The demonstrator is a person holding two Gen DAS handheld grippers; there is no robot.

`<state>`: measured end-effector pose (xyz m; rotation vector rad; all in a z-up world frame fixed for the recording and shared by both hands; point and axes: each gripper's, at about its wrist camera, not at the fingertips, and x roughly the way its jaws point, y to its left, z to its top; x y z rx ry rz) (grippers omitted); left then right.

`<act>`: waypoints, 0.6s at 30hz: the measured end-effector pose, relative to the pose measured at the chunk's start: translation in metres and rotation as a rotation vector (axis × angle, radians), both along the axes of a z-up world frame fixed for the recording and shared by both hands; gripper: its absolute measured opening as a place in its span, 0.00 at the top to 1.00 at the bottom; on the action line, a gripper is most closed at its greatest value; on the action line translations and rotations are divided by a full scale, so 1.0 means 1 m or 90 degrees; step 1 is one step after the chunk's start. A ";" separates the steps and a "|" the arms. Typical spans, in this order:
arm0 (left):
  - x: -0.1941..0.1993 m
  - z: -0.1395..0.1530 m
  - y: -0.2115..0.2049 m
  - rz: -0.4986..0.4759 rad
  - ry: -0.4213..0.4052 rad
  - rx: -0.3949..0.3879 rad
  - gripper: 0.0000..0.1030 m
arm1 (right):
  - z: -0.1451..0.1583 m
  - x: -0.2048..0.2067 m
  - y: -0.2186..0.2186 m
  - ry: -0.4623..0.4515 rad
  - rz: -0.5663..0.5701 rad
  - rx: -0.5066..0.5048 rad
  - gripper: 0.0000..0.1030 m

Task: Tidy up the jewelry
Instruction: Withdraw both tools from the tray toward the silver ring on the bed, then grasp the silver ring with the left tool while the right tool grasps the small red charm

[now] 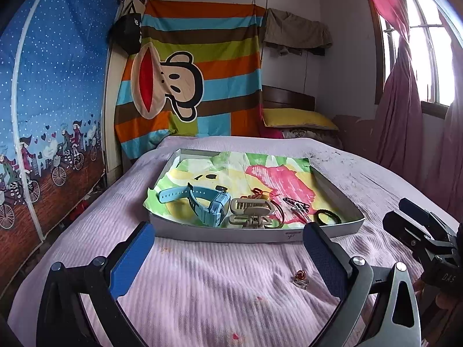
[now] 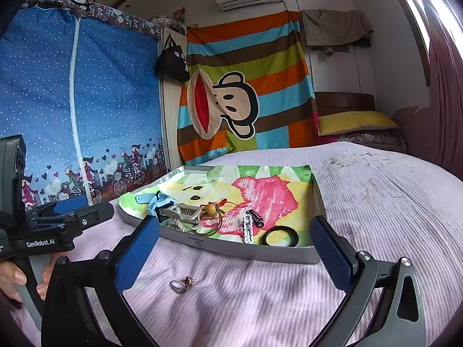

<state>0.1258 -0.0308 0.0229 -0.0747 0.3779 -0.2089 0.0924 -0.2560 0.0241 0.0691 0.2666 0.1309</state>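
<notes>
Jewelry is mostly sitting in the tray (image 2: 220, 250) already, so we are looking at the one piece lying outside it: a small ring (image 2: 181, 285) with a red stone, resting on the pink bedspread (image 2: 260, 303) just in front of the tray's near wall. We are holding both grippers wide apart and empty. The ring (image 1: 301, 279) is lying just inside the right finger of our left gripper (image 1: 228, 248), while from our right gripper (image 2: 234, 248) it is sitting low and left of centre, near the left finger. We judge either one could reach it, the ring lying between the two. Inside the tray we are seeing a blue watch (image 1: 202, 202), a beige hair clip (image 1: 251, 211), a bead on a cord (image 2: 210, 209) and a black hair tie (image 2: 280, 235). Open bedspread is surrounding the ring, and the tray's back half is giving us free room for setting it down.
</notes>
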 end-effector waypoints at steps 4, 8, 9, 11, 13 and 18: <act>-0.004 -0.006 0.001 -0.001 0.005 0.008 0.00 | -0.003 -0.005 -0.002 0.001 -0.003 -0.004 0.01; -0.007 -0.012 0.003 -0.004 0.011 0.016 0.00 | -0.006 -0.006 -0.005 0.006 -0.007 -0.007 0.01; -0.008 -0.013 0.003 -0.004 0.014 0.017 0.00 | -0.007 -0.006 -0.005 0.007 -0.007 -0.008 0.01; -0.008 -0.016 0.004 -0.008 0.021 0.018 0.00 | -0.009 -0.007 -0.007 0.011 -0.007 -0.010 0.01; -0.008 -0.019 0.004 -0.012 0.029 0.021 0.00 | -0.010 -0.007 -0.007 0.015 -0.006 -0.012 0.01; -0.005 -0.025 0.002 -0.035 0.055 0.025 0.00 | -0.014 -0.002 -0.005 0.036 0.004 -0.025 0.01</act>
